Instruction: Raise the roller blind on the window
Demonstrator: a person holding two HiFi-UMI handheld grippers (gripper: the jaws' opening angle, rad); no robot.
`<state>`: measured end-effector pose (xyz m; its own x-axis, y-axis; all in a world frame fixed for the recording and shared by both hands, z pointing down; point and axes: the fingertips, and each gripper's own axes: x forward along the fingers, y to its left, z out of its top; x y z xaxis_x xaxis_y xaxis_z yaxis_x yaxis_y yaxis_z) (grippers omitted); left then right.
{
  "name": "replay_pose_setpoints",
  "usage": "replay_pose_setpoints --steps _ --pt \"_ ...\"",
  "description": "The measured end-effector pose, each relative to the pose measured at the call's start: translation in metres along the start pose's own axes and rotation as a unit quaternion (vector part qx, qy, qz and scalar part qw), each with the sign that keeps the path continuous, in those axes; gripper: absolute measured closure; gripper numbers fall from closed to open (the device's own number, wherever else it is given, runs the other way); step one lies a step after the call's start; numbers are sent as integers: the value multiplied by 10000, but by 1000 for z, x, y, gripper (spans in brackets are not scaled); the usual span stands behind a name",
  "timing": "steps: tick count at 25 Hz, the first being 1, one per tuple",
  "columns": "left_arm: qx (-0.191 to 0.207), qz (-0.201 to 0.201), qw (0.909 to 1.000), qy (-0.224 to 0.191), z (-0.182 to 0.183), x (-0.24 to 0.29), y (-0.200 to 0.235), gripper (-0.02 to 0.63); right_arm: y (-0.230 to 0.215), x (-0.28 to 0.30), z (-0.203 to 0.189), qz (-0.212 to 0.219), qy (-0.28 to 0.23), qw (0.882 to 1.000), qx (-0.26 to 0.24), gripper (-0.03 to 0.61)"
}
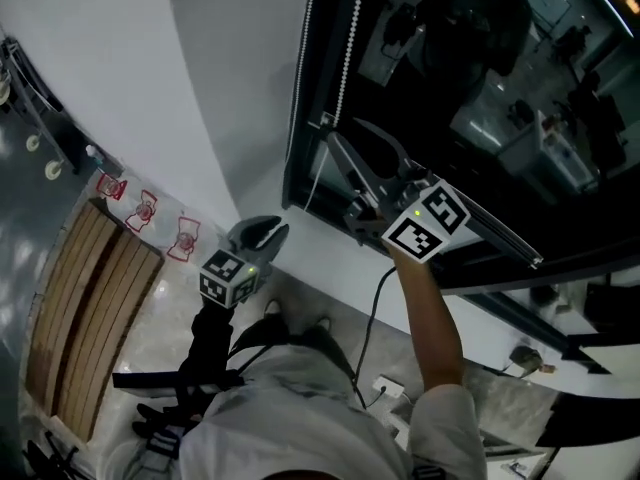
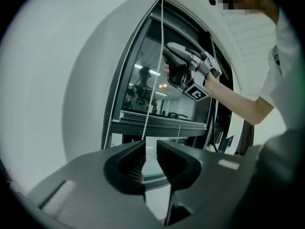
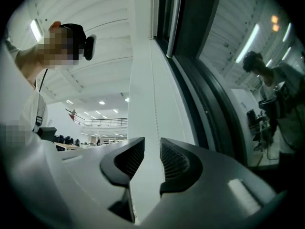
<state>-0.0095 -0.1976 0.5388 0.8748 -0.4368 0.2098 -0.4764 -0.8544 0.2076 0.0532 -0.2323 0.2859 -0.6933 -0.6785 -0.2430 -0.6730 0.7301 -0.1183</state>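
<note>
My left gripper [image 1: 272, 232] sits low at the centre-left of the head view, pointing up toward the window [image 1: 470, 88]. In its own view its jaws stand a little apart with nothing pressed between the pads. The bead chain [image 2: 153, 89] hangs down the middle of that frame and drops out of sight just behind the jaw tips; I cannot tell whether it reaches into the gap. My right gripper [image 1: 345, 130] is higher, at the centre of the head view, right beside the chain [image 1: 345, 58] at the left edge of the dark glass. Its jaws are apart too, and one thin strand of chain [image 3: 153, 80] runs up the white wall [image 3: 143, 56] in line with the gap, ungripped. A grey rail [image 2: 162, 123] crosses the pane in the left gripper view; the blind's fabric I cannot make out.
</note>
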Motion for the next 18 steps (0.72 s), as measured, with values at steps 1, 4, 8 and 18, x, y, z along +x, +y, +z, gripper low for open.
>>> replay_pose_setpoints --steps 1,4,8,18 --pt "57 -31 10000 -71 1 0 -3 554 -1 -10 -5 -217 -35 9998 -5 484" --pt "146 -160 9995 -212 4 3 -17 614 -6 -52 -17 -951 -250 9951 24 454" --pt "154 -393 9988 -242 3 3 -49 616 -2 -123 -31 -1914 -469 9803 143 463" --pt "28 -529 9976 -447 -20 -25 -176 617 89 -305 -97 -3824 411 9230 -85 578"
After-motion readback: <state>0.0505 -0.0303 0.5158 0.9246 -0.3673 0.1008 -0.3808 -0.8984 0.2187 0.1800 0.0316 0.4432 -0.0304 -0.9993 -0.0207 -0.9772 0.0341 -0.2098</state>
